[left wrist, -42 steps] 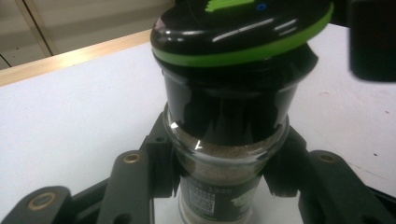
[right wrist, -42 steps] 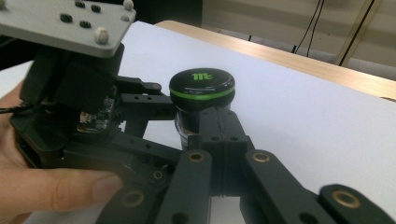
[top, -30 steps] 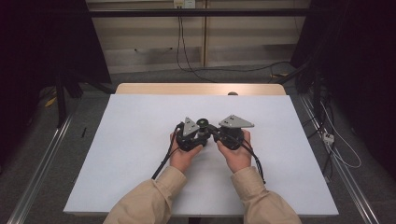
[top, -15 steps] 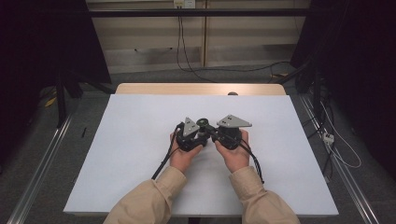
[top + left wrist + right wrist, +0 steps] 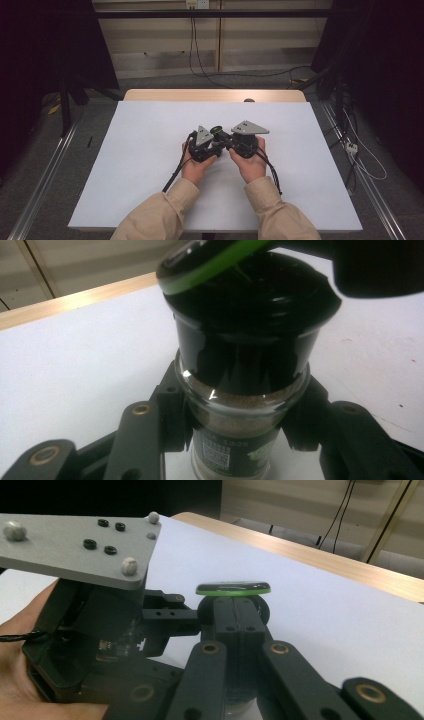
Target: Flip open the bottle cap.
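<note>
A: Two grippers meet at the middle of the white table [image 5: 150, 150]. Starting at nine o'clock, what's the left gripper [image 5: 206, 146] doing?

B: Its jaws are closed on the glass neck of a spice jar [image 5: 240, 405], one on each side, just under the black cap [image 5: 250, 315]. You can see brown powder through the glass. I'd say the grip sits low so the jar stays steady and upright while the top is left free.

A: And the green-rimmed flap above it?

B: That's the flip lid [image 5: 210, 262], tilted up at the cap's eleven o'clock edge, apparently hinged open.

A: Moving to three o'clock, the right gripper [image 5: 235, 615]?

B: Its jaws look pressed nearly together right under the green-edged lid [image 5: 233, 588]. Whether they pinch the lid, the cap or nothing, I cannot tell; the contact is hidden.

A: Why come in from the side?

B: Probably so one hand braces the jar while the other works the lid. Both hands [image 5: 197, 167] rest close on the table for support.
</note>
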The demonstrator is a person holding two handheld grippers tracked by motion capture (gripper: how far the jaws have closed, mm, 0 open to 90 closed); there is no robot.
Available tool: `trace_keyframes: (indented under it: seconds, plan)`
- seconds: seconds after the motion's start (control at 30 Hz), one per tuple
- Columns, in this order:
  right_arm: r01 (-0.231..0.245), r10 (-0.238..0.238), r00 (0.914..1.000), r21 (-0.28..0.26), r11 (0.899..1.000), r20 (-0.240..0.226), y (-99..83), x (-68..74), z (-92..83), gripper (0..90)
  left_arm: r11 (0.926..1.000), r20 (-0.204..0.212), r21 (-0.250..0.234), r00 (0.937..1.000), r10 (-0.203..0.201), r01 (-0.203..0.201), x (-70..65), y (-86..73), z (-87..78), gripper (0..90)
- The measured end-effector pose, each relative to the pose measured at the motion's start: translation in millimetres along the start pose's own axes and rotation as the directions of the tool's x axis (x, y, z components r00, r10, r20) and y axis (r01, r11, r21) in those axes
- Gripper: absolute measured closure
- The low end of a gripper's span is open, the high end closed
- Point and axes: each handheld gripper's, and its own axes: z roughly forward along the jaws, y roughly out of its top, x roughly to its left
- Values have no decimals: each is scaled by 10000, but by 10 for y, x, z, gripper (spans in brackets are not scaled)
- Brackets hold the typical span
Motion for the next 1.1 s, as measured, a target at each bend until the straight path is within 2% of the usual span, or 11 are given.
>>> trace_keyframes:
  seconds: [0.6,1.1]
  plan:
    - [-128,128,9999,-147,9998,-35,45,-6,31,900,10000,24,26,10000,-47,47,7,1,0,533]
    - [65,-64,10000,-120,9999,40,107,8,58,900,10000,0,22,10000,-52,52,3,0,1,533]
